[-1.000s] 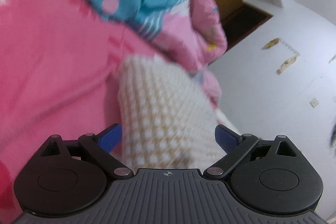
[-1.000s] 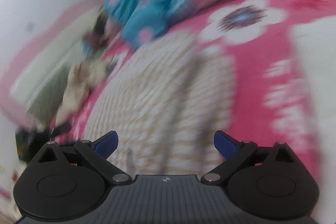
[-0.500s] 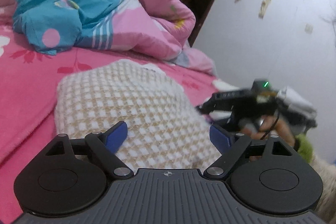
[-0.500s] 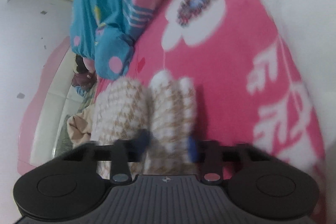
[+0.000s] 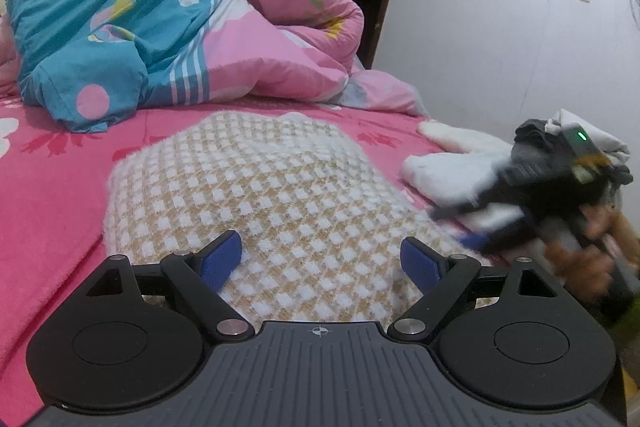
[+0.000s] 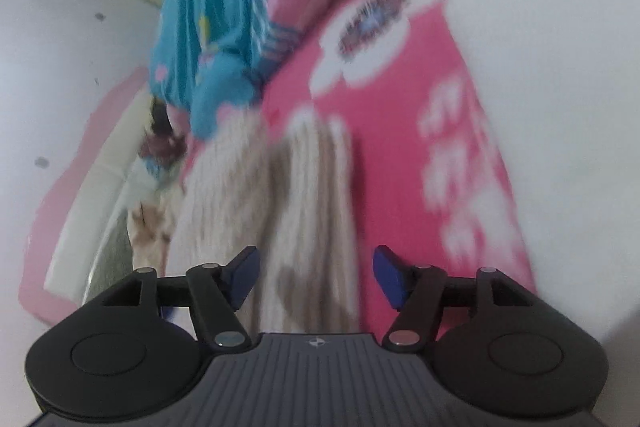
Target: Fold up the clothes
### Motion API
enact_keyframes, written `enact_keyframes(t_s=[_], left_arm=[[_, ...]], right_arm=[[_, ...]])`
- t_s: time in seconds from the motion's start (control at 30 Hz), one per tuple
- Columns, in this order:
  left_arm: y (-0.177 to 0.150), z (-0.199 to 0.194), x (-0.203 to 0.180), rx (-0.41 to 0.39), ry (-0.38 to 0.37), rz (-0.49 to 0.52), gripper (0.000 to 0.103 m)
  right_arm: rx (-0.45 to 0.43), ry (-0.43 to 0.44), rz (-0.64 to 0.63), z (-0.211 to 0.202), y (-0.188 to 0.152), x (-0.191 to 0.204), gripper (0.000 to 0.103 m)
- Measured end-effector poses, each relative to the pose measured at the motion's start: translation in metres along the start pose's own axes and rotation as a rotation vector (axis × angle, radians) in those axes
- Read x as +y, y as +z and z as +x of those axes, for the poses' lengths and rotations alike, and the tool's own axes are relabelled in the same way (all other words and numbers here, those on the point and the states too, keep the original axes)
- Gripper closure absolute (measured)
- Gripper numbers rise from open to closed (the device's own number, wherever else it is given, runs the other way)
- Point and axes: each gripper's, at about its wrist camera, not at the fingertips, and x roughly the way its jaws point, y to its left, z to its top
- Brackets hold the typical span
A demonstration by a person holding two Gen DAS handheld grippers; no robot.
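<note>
Left fingers [image 5: 222, 261] apart | right fingers [image 6: 390, 277] opening over sweater [image 6: 308, 211]

The left claw [image 5: 321, 259] has two blue, finely ribbed pads [image 5: 222, 259] on black linkage arms. Each arm turns on a silver round pin and runs back to a black housing with a round disc face and a triangular cut-out. Between the housings sits a dark grey ribbed plate bearing a small white crosshair mark.

The right claw [image 6: 316, 277] is built the same, with blue pads, black links, silver pins and a grey ribbed plate. Seen blurred from the left wrist camera, its black body carries a small green light.
</note>
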Motion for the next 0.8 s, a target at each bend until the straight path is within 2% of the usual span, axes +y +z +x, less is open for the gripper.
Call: enact_keyframes(t_s=[0.07, 0.17, 0.27, 0.37, 0.43, 0.57, 0.7, 0.8], left_arm=[[-0.001, 0.0, 0.0, -0.001, 0.003, 0.003, 0.016], [-0.001, 0.001, -0.004, 0.003, 0.017, 0.02, 0.016], [-0.002, 0.002, -0.007, 0.005, 0.028, 0.038, 0.016], [-0.003, 0.002, -0.009, 0.006, 0.035, 0.049, 0.015], [-0.003, 0.003, -0.01, 0.007, 0.041, 0.057, 0.015], [-0.005, 0.001, -0.008, 0.0, 0.035, 0.045, 0.015], [-0.002, -0.006, -0.002, -0.024, 0.02, -0.026, 0.016], [-0.001, -0.022, 0.0, -0.069, 0.022, -0.08, 0.016]], right_arm=[[0.024, 0.014, 0.004, -0.006, -0.02, -0.003, 0.038], [0.071, 0.075, 0.045, -0.011, -0.038, -0.004, 0.045], [0.055, 0.101, 0.054, -0.021, -0.054, -0.006, 0.049], [0.066, 0.134, 0.12, -0.023, -0.072, -0.021, 0.061], [0.038, 0.149, 0.137, -0.033, -0.079, -0.025, 0.071], [-0.086, 0.193, 0.116, -0.067, -0.083, -0.02, 0.072], [-0.181, 0.168, 0.009, -0.087, -0.083, 0.006, 0.072], [-0.229, 0.115, -0.224, -0.086, -0.091, 0.051, 0.072]])
